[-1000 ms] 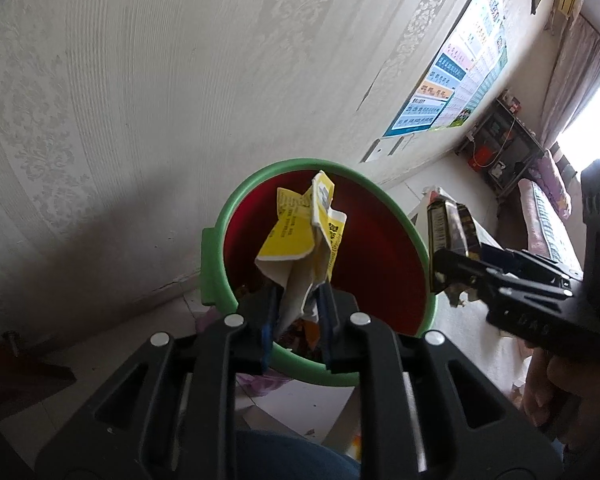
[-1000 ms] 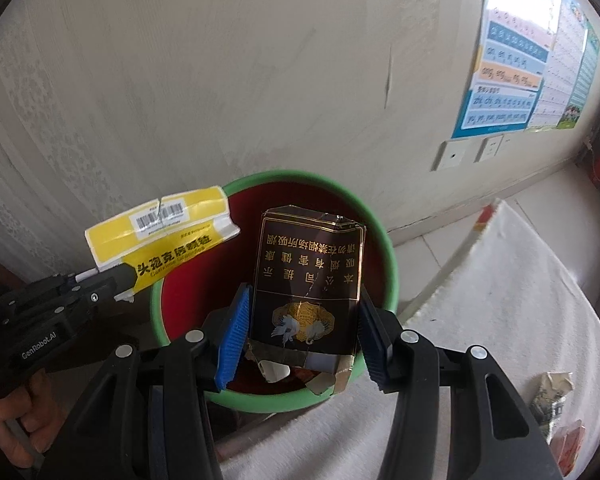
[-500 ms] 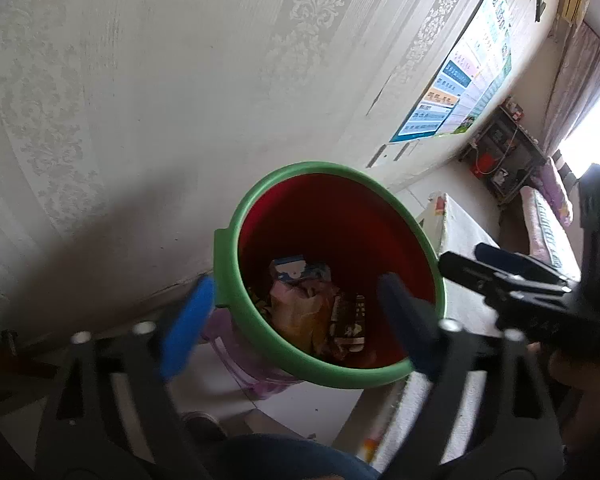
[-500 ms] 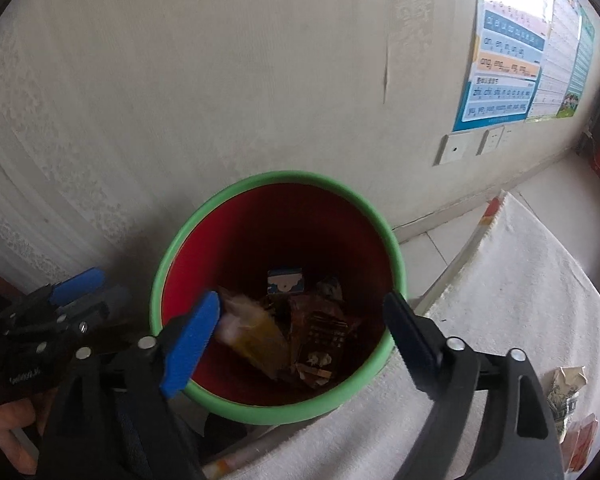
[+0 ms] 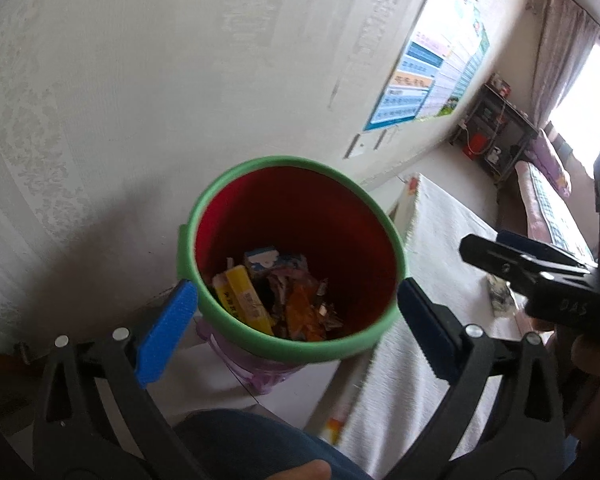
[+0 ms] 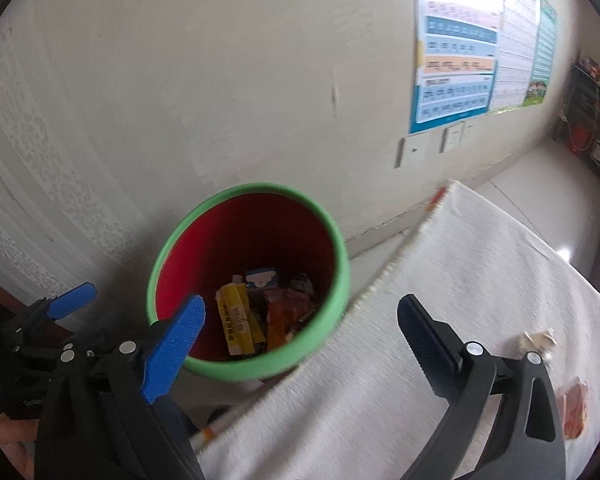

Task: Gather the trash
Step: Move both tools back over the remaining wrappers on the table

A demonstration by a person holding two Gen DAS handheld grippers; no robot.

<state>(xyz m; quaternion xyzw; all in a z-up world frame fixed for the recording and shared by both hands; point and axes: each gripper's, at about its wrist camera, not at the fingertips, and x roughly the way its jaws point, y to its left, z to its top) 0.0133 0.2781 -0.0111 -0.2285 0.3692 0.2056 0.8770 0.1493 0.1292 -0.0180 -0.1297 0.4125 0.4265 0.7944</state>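
A green-rimmed bin with a red inside stands against the wall, just off the table's corner. A yellow box lies in it among orange and dark wrappers. My left gripper hovers above the bin's near rim, its jaws opening with nothing between them. In the right wrist view the same bin and yellow box show. My right gripper hangs over the bin's right side and the table edge, jaws opening and empty. Crumpled paper and a red wrapper lie on the cloth.
A white cloth-covered table runs to the right of the bin. The wall carries a poster and sockets. A dark shelf stands in the far corner. A person's blue-clad knee is below the bin.
Both grippers opened wide: the left let go of the yellow box and the right let go of the dark pack, and both now lie in the bin. Both grippers have drawn back from it.
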